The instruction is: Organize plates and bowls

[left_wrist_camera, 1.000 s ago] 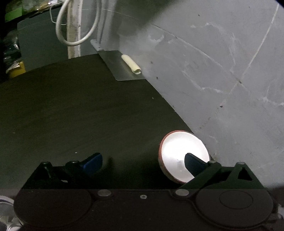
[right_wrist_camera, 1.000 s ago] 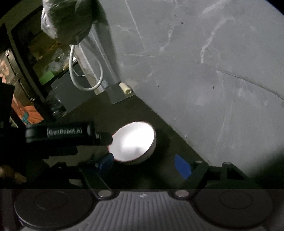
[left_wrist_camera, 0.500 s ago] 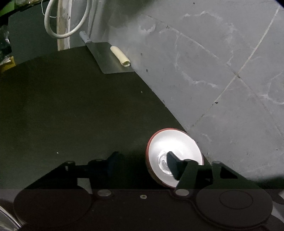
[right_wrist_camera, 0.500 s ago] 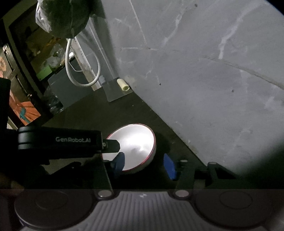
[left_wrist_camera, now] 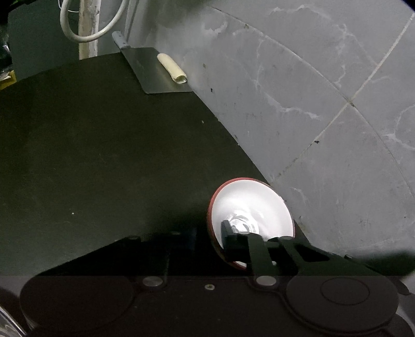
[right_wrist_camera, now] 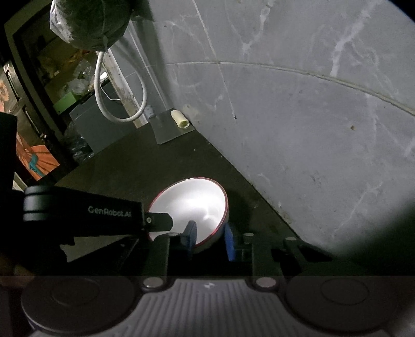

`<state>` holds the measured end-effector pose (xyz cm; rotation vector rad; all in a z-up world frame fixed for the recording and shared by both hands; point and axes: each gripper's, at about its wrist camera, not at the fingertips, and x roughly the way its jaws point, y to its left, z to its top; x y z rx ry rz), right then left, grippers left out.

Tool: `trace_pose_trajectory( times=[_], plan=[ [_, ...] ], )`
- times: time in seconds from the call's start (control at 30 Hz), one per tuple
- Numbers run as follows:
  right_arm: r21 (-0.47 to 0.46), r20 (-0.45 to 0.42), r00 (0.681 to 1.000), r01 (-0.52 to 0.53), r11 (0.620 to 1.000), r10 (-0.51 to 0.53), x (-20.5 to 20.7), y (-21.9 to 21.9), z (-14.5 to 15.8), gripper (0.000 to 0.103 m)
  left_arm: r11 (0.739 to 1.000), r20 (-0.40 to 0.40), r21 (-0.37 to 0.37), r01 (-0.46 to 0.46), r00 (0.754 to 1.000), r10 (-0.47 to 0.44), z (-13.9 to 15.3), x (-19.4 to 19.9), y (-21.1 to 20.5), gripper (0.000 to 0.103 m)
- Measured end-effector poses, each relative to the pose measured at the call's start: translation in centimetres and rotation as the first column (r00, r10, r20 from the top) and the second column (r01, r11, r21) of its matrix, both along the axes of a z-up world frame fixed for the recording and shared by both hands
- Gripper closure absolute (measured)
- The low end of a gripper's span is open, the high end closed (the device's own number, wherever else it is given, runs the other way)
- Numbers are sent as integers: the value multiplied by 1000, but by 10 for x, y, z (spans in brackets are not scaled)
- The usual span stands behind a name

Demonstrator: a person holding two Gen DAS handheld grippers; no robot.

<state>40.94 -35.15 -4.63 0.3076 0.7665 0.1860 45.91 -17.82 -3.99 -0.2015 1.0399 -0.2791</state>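
A white bowl (left_wrist_camera: pixel 250 207) with a red rim sits on the dark counter (left_wrist_camera: pixel 103 155), close against the grey tiled wall. My left gripper (left_wrist_camera: pixel 210 237) is closing over the bowl's left rim, with one finger (left_wrist_camera: pixel 228 233) inside the bowl and the other outside in shadow. In the right wrist view the same bowl (right_wrist_camera: pixel 192 197) has my right gripper (right_wrist_camera: pixel 210 237) closing on its near wall, one blue pad (right_wrist_camera: pixel 190 233) inside and the other outside. Both pairs of pads look pressed on the wall. The left gripper's black housing (right_wrist_camera: pixel 83 212) reaches in from the left.
A flat metal scraper (left_wrist_camera: pixel 155 77) with a cream roll (left_wrist_camera: pixel 172 68) on it lies at the counter's far end by the wall (left_wrist_camera: pixel 311 103). A white hose loop (left_wrist_camera: pixel 96 33) hangs behind it, near a grey box (right_wrist_camera: pixel 103 124). A wrapped bundle (right_wrist_camera: pixel 88 23) hangs above.
Both grippers went from wide open to closed in on the bowl's rim. The left gripper slid its inner finger deeper into the bowl. The bowl stayed in place.
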Motion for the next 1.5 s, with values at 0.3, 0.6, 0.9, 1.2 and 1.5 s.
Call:
trace_pose_trajectory(
  times=[0.3, 0.6, 0.9, 1.2, 1.5],
  plan=[
    [15, -15, 1000, -25, 1000, 25, 1, -3, 0, 78, 1000, 8, 10, 6, 1000, -6, 3, -4, -3, 89],
    [28, 12, 999, -50, 998, 50, -12, 2, 8, 78, 1000, 38, 17, -2, 999, 1, 14, -22, 3, 89],
    [37, 44, 996, -76, 996, 74, -31, 14, 23, 78, 1000, 71, 17, -24, 997, 22, 31, -45, 20, 89],
    [37, 71, 993, -98, 995, 95, -60, 33, 39, 78, 999, 100, 22, -33, 994, 31, 47, -78, 39, 89],
    [42, 84, 990, -117, 992, 113, -102, 53, 47, 78, 999, 115, 31, -41, 993, 37, 57, -120, 60, 88]
  ],
)
